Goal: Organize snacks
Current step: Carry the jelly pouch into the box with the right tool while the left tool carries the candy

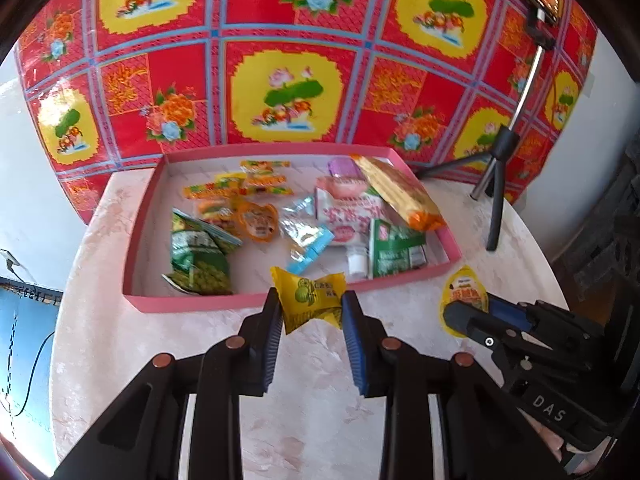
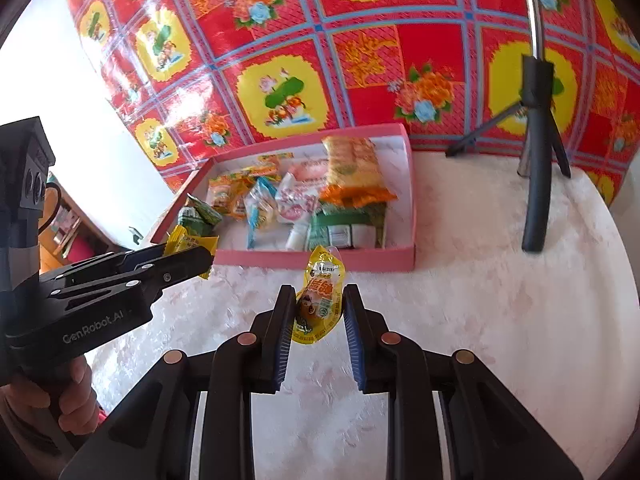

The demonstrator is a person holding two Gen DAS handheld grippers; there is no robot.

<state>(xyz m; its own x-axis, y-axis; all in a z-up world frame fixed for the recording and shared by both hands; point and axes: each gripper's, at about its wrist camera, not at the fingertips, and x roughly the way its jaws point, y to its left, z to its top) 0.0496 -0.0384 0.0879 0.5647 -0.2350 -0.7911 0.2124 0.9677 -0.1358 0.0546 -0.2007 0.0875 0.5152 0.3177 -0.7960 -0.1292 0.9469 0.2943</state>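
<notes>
Two-gripper transfer of snacks toward the pink tray (image 1: 256, 302), which served as our landmark. The left gripper (image 1: 310, 306) was clamped on a yellow candy wrapper (image 1: 310, 296), held just short of the tray's near wall and clear of the table (image 1: 320, 380). The right gripper (image 2: 316, 308) was clamped on a yellow pear-shaped jelly pouch (image 2: 318, 300), likewise hanging just before the tray's near wall, toward its right end.

Risks, as we judged them: both packets were pinched by thin, slick film. The candy was caught only by its lower part, so a quick swing could let it slip and fall short of the tray. The pouch hung edge-on between the pads and might twist out. The grippers stood close together, so crossing paths over the tray could knock one packet loose. The long orange biscuit pack (image 1: 400, 192) already leaned over the tray's far right wall; a packet dropped against it might tip it out. The tripod (image 1: 496, 184), right of the tray, stood within reach of a wide sweep.

Counts: we saw one tray, two grippers, two held packets, one tripod, and roughly ten packets lying inside the tray; overlap prevented an exact tally.
</notes>
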